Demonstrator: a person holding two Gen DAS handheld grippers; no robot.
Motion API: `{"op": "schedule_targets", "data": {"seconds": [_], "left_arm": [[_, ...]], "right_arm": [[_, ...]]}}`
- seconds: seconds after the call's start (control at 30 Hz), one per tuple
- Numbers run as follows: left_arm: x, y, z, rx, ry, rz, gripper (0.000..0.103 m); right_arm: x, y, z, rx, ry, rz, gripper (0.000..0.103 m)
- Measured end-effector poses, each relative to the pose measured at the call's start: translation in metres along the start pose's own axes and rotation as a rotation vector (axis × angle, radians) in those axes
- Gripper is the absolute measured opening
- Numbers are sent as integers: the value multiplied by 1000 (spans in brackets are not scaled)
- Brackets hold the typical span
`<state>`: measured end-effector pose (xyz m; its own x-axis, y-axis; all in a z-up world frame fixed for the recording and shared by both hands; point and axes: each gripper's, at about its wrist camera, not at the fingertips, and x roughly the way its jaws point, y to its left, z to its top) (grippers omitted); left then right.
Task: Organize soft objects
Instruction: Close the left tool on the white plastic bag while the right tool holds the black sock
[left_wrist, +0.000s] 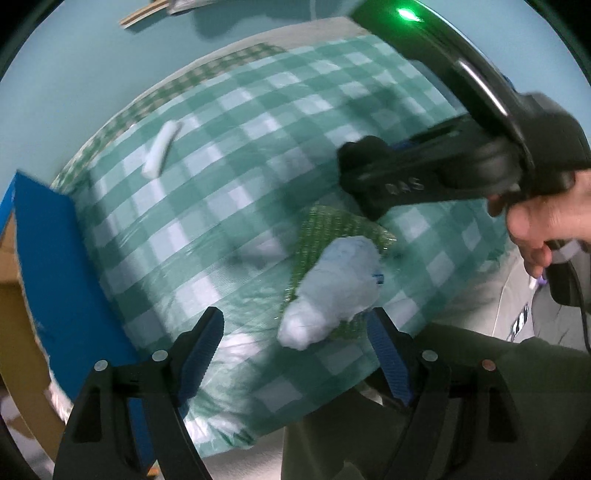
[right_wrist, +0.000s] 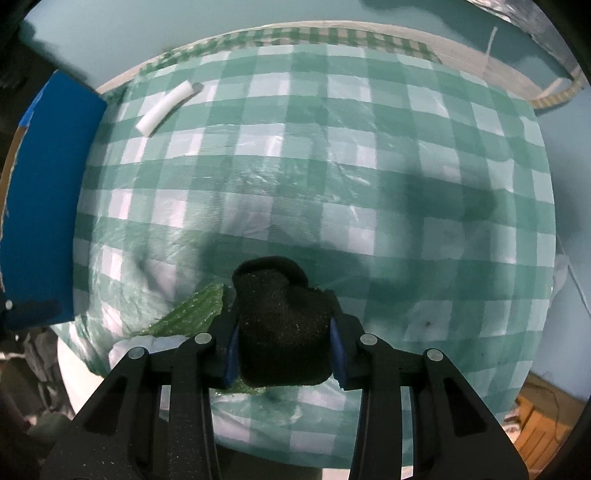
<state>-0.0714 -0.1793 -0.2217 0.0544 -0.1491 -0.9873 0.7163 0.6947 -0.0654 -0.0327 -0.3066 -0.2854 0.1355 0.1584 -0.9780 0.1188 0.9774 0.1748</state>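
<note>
My right gripper (right_wrist: 282, 332) is shut on a black soft sock (right_wrist: 280, 317) and holds it above the green checked tablecloth (right_wrist: 332, 166). In the left wrist view the same gripper (left_wrist: 373, 177) hangs with the black sock (left_wrist: 364, 153) over a green scouring cloth (left_wrist: 332, 229). A pale blue crumpled cloth (left_wrist: 332, 291) lies on that green cloth. My left gripper (left_wrist: 295, 332) is open and empty, just short of the pale blue cloth. A white foam strip (right_wrist: 166, 107) lies at the far left of the table; it also shows in the left wrist view (left_wrist: 160, 151).
A blue box wall (left_wrist: 62, 266) stands at the table's left edge, also in the right wrist view (right_wrist: 48, 192). The green cloth's corner (right_wrist: 192, 314) peeks out left of the right gripper. The person's hand (left_wrist: 543, 225) grips the right tool.
</note>
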Motion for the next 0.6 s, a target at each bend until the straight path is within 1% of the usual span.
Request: {"op": "schedule_targets", "data": {"seconds": [0.1,0.3,0.33,0.37,0.4,0.43,0.5,0.53,0.6], "left_arm": [[7,-11,4,50,0,-2,84],[30,-29,16,127,29,31,84],[35,-31,19,133,31,35,80],[38,-32,20,133,34,39,68],[41,-32,22,126,39,44,63],[45,-30,24,110,48,34,55],[51,-26,26,75,66,6,53],[56,-22,27,48,88,-4,52],[63,-16,28,1,109,-9,51]], "right_arm": [[2,-6,0,26,4,9,37],[4,-15,0,39,10,21,37],[4,-15,0,43,10,22,37],[3,-16,-1,46,8,25,37],[3,-18,-1,48,5,25,37],[1,-20,-1,52,-1,19,37],[-3,-20,-1,63,-14,-2,37],[-5,-23,-2,70,-19,-9,37],[-10,-32,-4,97,-32,-15,37]]}}
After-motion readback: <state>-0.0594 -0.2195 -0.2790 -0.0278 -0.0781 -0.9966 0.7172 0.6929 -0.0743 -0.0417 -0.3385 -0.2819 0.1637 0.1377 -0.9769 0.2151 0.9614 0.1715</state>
